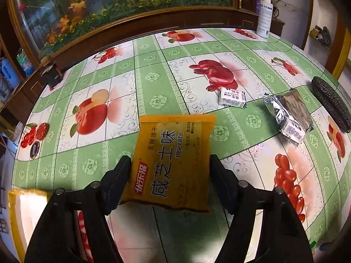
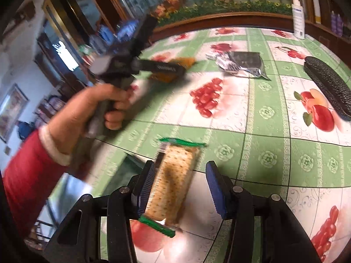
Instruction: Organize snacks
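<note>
An orange biscuit packet (image 1: 173,164) sits between the fingers of my left gripper (image 1: 170,162), and both pads touch its side edges. In the right wrist view this left gripper (image 2: 171,69) is a blur with the orange packet (image 2: 184,62) in it, held by a hand (image 2: 105,107) in a red sleeve. A clear cracker packet with green ends (image 2: 173,182) lies on the table between the fingers of my right gripper (image 2: 178,166). It rests against the left pad, and a gap separates it from the right pad.
The table has a green cloth with fruit prints (image 1: 153,81). On it lie a small white candy packet (image 1: 232,97), a silver foil pack (image 1: 289,114), a black textured case (image 1: 331,103) and a white spray bottle (image 1: 264,15). Another yellow packet (image 1: 26,214) lies at the lower left.
</note>
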Tool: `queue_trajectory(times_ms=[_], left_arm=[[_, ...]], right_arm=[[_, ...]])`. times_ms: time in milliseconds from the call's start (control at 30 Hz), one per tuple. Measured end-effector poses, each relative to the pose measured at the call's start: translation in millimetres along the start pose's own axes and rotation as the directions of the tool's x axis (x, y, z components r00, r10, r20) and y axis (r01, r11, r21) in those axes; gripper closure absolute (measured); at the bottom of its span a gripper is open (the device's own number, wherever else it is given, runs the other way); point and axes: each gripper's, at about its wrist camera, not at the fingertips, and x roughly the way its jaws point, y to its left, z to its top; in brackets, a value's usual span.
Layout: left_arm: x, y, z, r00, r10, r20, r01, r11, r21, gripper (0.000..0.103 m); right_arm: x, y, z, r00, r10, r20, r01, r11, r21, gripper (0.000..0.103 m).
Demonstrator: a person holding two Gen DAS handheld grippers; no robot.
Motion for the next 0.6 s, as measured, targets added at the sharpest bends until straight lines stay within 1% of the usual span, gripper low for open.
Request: queue_trajectory(times_ms=[33,67,100,133,167,233,267,300,367,433,467,533,600], left_arm=[[-2.0,0.4,-3.1,1.0,0.004,0.0,-0.004,1.0,-0.015,0.032],[-5.0,0.8,-7.4,1.0,0.005,0.002,-0.005,0.999,-0.032,0.032],[-7.5,1.4,-10.9,1.0,0.002,0.004,-0.002,0.999,-0.044,0.032],[-10.3,1.5,-14.9,1.0,0.0,0.006,0.0,0.998,-0.056,0.033],[-14.7,2.5,-20.5,1.0,-0.003,0.009,0.004,0.997,-0.072,0.033],[-23.2,3.5,-30.2,1.0,-0.014,0.016,0.016,0.996,-0.091,0.033],[-31.3,5.3,-37.5,0.999,-0.027,0.031,0.031,0.993,-0.11,0.033],[-38.5,6.4,-43.4,0.999,-0.03,0.044,0.035,0.992,-0.122,0.033],[-55.0,8.5,-55.1,0.997,-0.021,0.072,0.031,0.989,-0.145,0.033],[-74.1,10.6,-67.4,0.995,-0.008,0.104,0.025,0.985,-0.168,0.033],[-83.6,12.2,-73.7,0.993,0.004,0.116,0.017,0.983,-0.183,0.033],[-100.4,14.9,-85.9,0.991,0.037,0.13,-0.01,0.978,-0.207,0.033],[-116.8,19.0,-99.0,0.987,0.087,0.138,-0.053,0.971,-0.235,0.033]], right_arm=[[4.4,5.1,-1.7,1.0,-0.016,-0.009,0.016,1.0,-0.008,0.046],[7.7,12.0,-3.3,1.0,-0.021,-0.011,0.021,1.0,-0.017,0.037],[11.5,17.1,-4.2,0.999,-0.035,-0.018,0.034,0.999,-0.028,0.032],[15.6,23.1,-5.4,0.998,-0.056,-0.023,0.055,0.997,-0.045,0.032],[17.4,27.9,-6.4,0.997,-0.079,-0.014,0.078,0.995,-0.067,0.032],[20.8,35.7,-9.2,0.99,-0.14,0.002,0.14,0.984,-0.113,0.039],[20.6,36.0,-10.5,0.987,-0.158,0.011,0.158,0.98,-0.12,0.05],[19.9,35.0,-11.5,0.983,-0.181,0.015,0.182,0.975,-0.128,0.055],[16.6,30.8,-12.9,0.98,-0.195,0.027,0.197,0.971,-0.135,0.055],[8.2,23.2,-12.8,0.983,-0.178,0.044,0.181,0.978,-0.101,0.055],[0.6,20.4,-12.6,0.984,-0.165,0.068,0.171,0.981,-0.088,0.055],[-11.5,21.3,-9.9,0.984,-0.149,0.097,0.156,0.985,-0.069,0.055],[-24.3,23.4,-6.9,0.985,-0.117,0.126,0.126,0.99,-0.062,0.055]])
